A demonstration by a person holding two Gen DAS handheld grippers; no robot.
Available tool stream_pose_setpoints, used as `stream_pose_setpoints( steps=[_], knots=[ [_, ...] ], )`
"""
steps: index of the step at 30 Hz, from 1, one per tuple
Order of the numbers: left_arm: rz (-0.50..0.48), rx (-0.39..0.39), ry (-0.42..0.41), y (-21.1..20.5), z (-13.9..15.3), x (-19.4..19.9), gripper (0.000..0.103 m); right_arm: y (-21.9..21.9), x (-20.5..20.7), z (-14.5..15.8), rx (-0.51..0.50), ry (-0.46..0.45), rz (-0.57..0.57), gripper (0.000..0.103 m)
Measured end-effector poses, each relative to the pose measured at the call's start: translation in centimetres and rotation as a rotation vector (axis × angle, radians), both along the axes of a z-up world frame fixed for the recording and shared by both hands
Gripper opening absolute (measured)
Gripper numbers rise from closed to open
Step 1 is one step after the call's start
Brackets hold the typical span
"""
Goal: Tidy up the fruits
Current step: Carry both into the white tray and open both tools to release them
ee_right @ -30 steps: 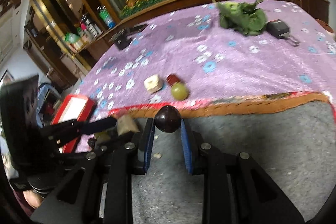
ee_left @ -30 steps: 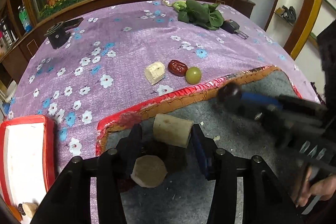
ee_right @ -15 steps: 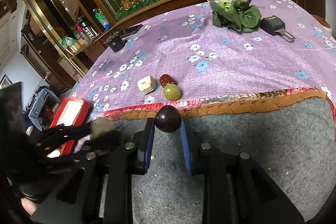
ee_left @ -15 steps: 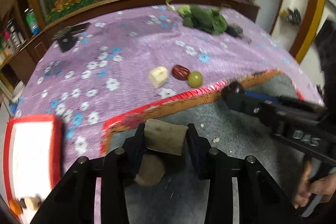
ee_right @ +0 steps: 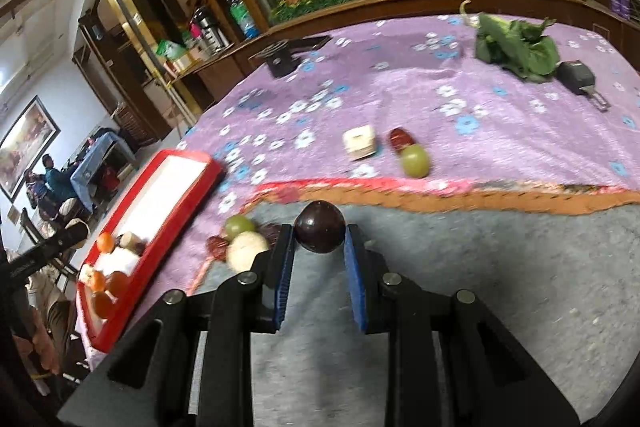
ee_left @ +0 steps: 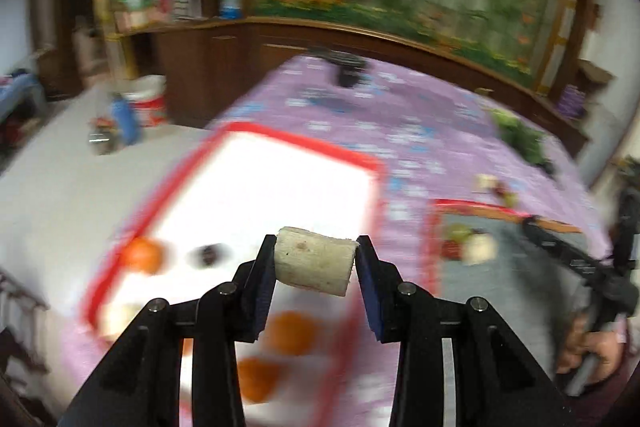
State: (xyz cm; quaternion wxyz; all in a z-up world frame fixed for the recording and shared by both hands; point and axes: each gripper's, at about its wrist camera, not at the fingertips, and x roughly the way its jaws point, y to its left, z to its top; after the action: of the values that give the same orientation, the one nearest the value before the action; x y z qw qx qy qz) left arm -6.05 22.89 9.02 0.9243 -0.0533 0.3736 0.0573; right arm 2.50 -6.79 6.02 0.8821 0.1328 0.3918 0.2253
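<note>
purple flowered cloth covers the desk, with a red-rimmed tray at its edge as the collecting place. left tool, clamped on a pale cylindrical fruit piece, hangs over the tray beside the oranges, likely for release there. right tool grips a dark round fruit above the grey mat, apart from the tray, apparently waiting its turn.

Black angular gripper frames, round silver screws at finger joints, blue pads lining both inner finger faces.
</note>
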Motion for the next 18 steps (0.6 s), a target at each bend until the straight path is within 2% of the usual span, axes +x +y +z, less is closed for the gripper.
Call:
stream_pose_setpoints(
  steps=[5,11,18],
  knots=[
    [0.082,-0.013,0.018,3.5,-1.2,-1.2,0.038,4.5,-1.8,2.0,0.012,-0.011,0.112,0.028],
    [0.093,-0.011,0.042,4.5,-2.9,-0.9,0.038,11.8,-2.5,3.1,-0.006,0.004,0.267,0.028],
    [0.110,-0.111,0.075,6.5,-4.2,-1.2,0.039,18.4,-1.9,2.2,-0.031,0.037,0.356,0.028]
  ],
)
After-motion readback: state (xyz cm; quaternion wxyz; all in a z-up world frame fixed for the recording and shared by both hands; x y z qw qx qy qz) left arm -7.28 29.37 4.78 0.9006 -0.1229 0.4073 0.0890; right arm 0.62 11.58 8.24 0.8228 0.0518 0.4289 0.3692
